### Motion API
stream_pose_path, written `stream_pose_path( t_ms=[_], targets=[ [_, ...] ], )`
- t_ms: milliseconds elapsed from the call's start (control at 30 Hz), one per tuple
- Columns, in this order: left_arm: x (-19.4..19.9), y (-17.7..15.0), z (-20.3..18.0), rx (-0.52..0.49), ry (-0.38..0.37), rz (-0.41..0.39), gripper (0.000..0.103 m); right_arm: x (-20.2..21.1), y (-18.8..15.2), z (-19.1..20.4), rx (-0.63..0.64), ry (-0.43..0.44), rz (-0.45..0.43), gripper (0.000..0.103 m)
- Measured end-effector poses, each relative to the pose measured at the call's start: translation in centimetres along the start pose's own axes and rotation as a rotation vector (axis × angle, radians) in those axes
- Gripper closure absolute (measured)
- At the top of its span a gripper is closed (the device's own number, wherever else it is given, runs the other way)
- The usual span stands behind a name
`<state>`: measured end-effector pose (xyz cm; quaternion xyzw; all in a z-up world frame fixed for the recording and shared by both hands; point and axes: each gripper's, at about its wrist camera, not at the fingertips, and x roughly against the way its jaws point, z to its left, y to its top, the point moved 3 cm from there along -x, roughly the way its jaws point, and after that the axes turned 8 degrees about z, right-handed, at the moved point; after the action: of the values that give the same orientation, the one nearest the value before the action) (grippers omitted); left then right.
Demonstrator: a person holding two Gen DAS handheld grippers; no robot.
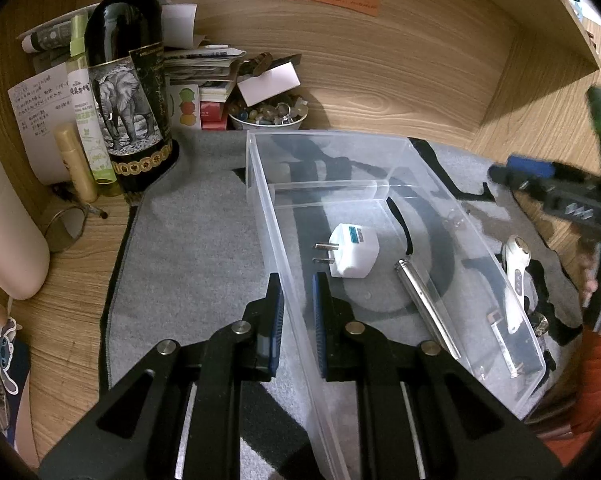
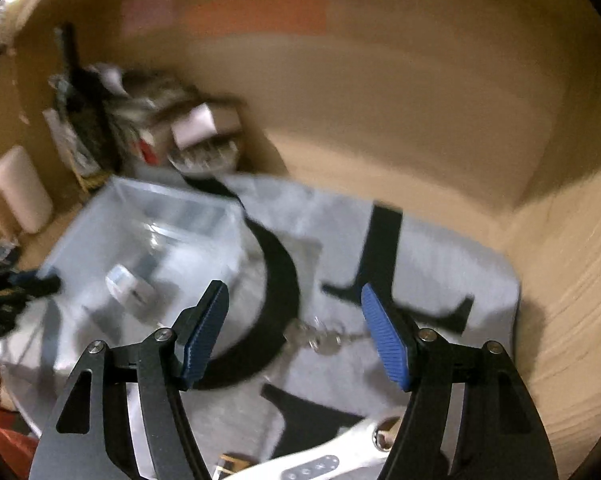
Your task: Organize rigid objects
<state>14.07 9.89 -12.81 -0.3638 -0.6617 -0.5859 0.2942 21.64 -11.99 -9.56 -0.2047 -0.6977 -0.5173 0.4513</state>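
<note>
A clear plastic box (image 1: pixel 380 152) lies on a grey mat (image 1: pixel 188 248). My left gripper (image 1: pixel 296 280) is shut on the box's left wall, with one pad on either side of it. Inside the box lie a white plug adapter (image 1: pixel 352 254) and a silver metal cylinder (image 1: pixel 424 304). To the right of the box a white device with buttons (image 1: pixel 514 276) rests on the mat. My right gripper (image 2: pixel 292 292) hovers open with nothing between its pads, and its view is blurred. A bunch of keys (image 2: pixel 320 334) lies on the mat beyond it. The white device (image 2: pixel 328 456) sits just under it.
A dark wine bottle (image 1: pixel 128 80), a spray bottle (image 1: pixel 84 92), stacked papers and a bowl of small trinkets (image 1: pixel 266 114) crowd the back left. A pale rounded container (image 1: pixel 4 232) stands at the left edge. Wooden walls close off the back and right. An orange sleeve (image 1: pixel 596 380) is at lower right.
</note>
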Motion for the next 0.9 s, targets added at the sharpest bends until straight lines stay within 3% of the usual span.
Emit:
stream_pose_path(
  t_ms=[200, 300, 367, 467, 500, 900],
  targets=[
    [0.0, 0.0, -0.1, -0.003, 0.003, 0.000, 0.090, -5.3, -2.2, -0.8, -0.021, 0.038, 0.174, 0.037],
    [0.0, 0.0, -0.1, -0.003, 0.002, 0.000, 0.090, -6.3, -3.0, -0.7, -0.022, 0.056, 0.217, 0.038],
    [0.0, 0.0, -0.1, -0.004, 0.003, 0.000, 0.090, -6.3, -3.2, -0.5, -0.018, 0.067, 0.222, 0.044],
    [0.0, 0.0, -0.1, -0.004, 0.002, 0.000, 0.090, -6.0, -3.6, -0.1, -0.009, 0.121, 0.234, 0.063],
    [0.0, 0.0, -0.1, -0.004, 0.002, 0.000, 0.090, -5.9, -3.7, 0.0, -0.004, 0.136, 0.237, 0.065],
    [0.0, 0.0, -0.2, 0.001, -0.002, 0.001, 0.090, -8.3, -2.0, -0.3, -0.021, 0.072, 0.253, 0.074]
  ],
)
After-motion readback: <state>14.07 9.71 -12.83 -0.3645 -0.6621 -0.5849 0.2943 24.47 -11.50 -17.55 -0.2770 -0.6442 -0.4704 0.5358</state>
